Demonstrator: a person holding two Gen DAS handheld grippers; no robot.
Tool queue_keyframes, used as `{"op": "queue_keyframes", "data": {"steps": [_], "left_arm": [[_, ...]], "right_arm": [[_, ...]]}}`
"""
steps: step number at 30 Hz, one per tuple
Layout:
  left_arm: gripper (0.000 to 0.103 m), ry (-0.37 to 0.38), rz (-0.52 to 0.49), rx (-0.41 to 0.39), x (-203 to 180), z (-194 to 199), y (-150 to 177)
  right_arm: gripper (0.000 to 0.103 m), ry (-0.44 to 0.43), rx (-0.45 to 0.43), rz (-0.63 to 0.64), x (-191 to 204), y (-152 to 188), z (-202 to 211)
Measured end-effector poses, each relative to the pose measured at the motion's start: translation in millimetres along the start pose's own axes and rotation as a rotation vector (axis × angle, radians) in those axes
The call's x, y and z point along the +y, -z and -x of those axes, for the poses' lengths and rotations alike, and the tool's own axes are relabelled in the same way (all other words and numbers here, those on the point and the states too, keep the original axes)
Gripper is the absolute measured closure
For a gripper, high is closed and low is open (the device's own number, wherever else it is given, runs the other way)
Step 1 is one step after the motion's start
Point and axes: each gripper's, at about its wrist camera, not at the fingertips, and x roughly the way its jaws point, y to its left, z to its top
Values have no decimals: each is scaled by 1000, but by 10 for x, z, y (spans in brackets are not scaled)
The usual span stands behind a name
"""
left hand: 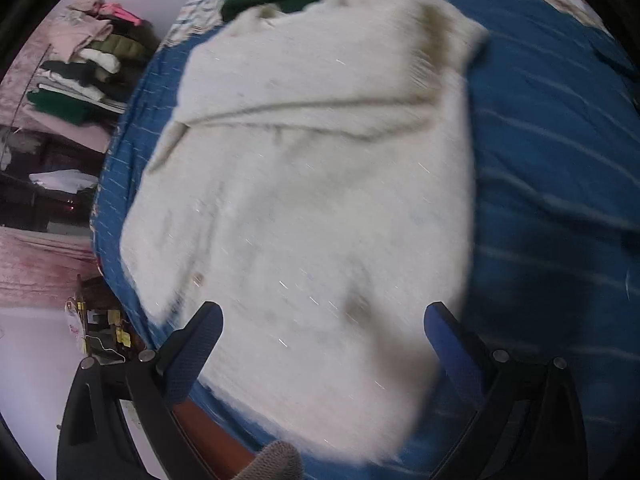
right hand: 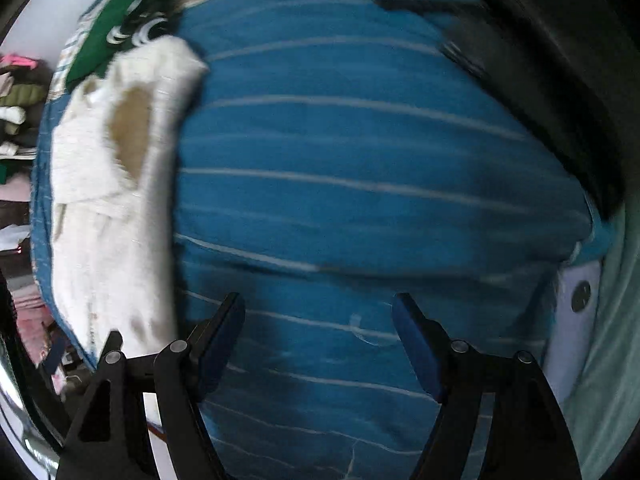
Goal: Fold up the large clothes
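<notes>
We've got the cream sweater (left hand: 304, 184) lying partly folded on the blue striped bedspread (right hand: 360, 152); left gripper (left hand: 324, 320) and right gripper (right hand: 318, 308) jaws both wide, holding nothing.

My right gripper (right hand: 319, 312) hangs with its jaws spread wide and nothing between them, only the blue bedspread (right hand: 360, 152) with its thin pale stripes below. Off to my left lies the cream sweater (right hand: 116, 184), folded over on itself, blurred. Beyond its far end I see a green garment (right hand: 108, 36) with white stripes. At the far left edge, a stack of folded clothes (right hand: 16, 108) shows
</notes>
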Motion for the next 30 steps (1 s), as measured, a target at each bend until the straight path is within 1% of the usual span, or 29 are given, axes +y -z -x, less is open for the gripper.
{"op": "queue_keyframes", "data": {"steps": [2,3,4,5,6,8,9,14,16,17,18,20,22,24,26,28,29,30], "left_arm": [[0,-39,-41,-21,-145,15,104],[0,-81,-77,-44,-236,9,173],[0,-141,-116,-72,-332,-12,230],[0,-223,-167,-99,-437,-66,290],[0,-281,-204,-110,-513,-128,326],[0,-376,-254,-121,-607,-297,366],[0,-400,-262,-117,-616,-358,368],[0,-443,-252,-110,-597,-490,306],[0,-410,-235,-105,-597,-432,314],[0,-370,-229,-106,-628,-361,342],[0,-334,-235,-110,-661,-316,370],[0,-314,-288,-137,-793,-248,470],[0,-338,-321,-138,-859,-329,496],[0,-380,-307,-115,-803,-511,430],[0,-416,-260,-101,-654,-637,314],[0,-439,-209,-99,-490,-664,225],[2,-444,-181,-100,-387,-669,176],[6,-445,-163,-105,-325,-660,151]], "right_arm": [[25,22,10,-16,-126,47,-65],[25,26,20,-24,-180,65,-103],[25,25,29,-32,-219,69,-134],[25,24,33,-42,-232,48,-175],[25,21,36,-51,-240,36,-197],[25,18,38,-61,-277,10,-219],[25,17,37,-64,-284,-7,-225],[25,2,32,-63,-252,-115,-234],[25,1,32,-53,-222,-158,-229],[25,-7,35,-54,-217,-173,-231],[25,-14,37,-55,-207,-182,-229],[25,-20,43,-55,-209,-202,-226],[25,-20,48,-58,-212,-214,-246],[25,-22,54,-71,-218,-226,-260],[25,-34,57,-78,-217,-256,-279],[25,-41,55,-68,-201,-302,-290],[25,-49,56,-63,-192,-337,-322],[25,-74,60,-55,-174,-384,-368]]}}
